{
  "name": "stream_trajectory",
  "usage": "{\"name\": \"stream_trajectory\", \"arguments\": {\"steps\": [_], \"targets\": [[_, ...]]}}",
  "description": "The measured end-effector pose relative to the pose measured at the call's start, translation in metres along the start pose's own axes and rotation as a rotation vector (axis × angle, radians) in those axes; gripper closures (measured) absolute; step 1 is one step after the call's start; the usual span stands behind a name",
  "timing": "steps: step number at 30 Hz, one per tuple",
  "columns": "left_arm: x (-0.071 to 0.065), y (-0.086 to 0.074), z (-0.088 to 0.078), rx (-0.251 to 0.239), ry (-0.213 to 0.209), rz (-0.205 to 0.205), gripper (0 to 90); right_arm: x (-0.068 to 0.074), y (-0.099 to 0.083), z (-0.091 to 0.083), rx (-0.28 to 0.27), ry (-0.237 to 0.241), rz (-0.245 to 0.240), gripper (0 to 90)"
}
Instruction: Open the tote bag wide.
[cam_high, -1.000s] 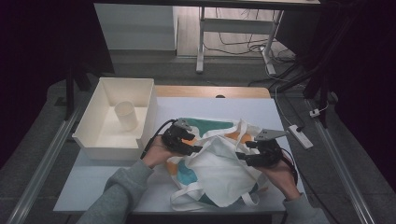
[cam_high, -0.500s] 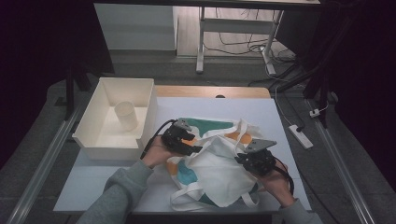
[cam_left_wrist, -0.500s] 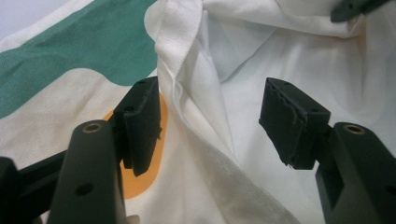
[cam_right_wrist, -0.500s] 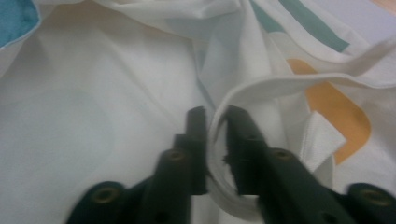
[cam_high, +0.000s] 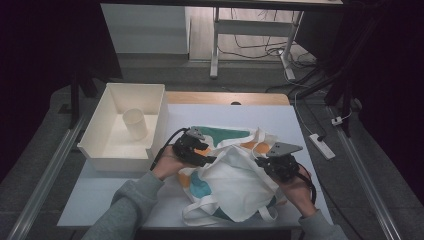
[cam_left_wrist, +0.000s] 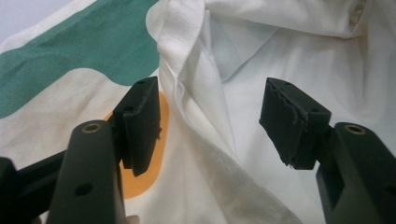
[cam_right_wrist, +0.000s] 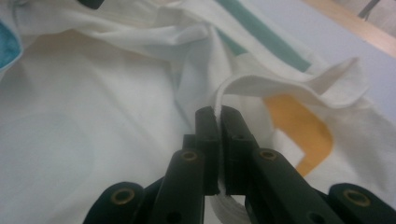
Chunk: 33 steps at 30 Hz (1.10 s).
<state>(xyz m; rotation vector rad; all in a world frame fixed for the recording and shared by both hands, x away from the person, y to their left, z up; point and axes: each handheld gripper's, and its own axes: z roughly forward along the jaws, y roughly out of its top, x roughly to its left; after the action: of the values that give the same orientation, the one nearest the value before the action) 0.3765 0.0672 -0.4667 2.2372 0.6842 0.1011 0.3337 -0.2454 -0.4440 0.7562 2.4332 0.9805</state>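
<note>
Bag (cam_high: 235, 175) of white cloth lies crumpled on desk (cam_high: 120, 192), between both claws. Right claw (cam_right_wrist: 218, 116) has just been closing and is clenched on a strap (cam_right_wrist: 289, 86) of the bag, the strap pinched between its pads. Left claw (cam_left_wrist: 210, 126) is released, jaws standing apart over a fold of the bag's rim.
</note>
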Motion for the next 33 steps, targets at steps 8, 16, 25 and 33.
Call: {"name": "stream_trajectory", "arguments": {"steps": [8, 16, 25, 33], "targets": [[0.000, 0.000, 0.000, -0.001, 0.001, 0.001, 37.6, -0.033, 0.012, -0.005, -0.082, -0.059, 0.095, 86.6], [0.000, 0.000, 0.000, 0.001, 0.001, 0.001, 37.2, -0.070, 0.019, 0.005, -0.110, -0.163, 0.157, 86.7], [0.002, -0.002, -0.004, -0.002, 0.008, -0.004, 37.1, -0.121, -0.003, 0.040, -0.032, -0.231, 0.287, 86.6], [0.002, -0.003, -0.004, 0.000, 0.014, -0.010, 36.7, -0.129, -0.018, 0.050, 0.013, -0.231, 0.334, 64.8]]}}
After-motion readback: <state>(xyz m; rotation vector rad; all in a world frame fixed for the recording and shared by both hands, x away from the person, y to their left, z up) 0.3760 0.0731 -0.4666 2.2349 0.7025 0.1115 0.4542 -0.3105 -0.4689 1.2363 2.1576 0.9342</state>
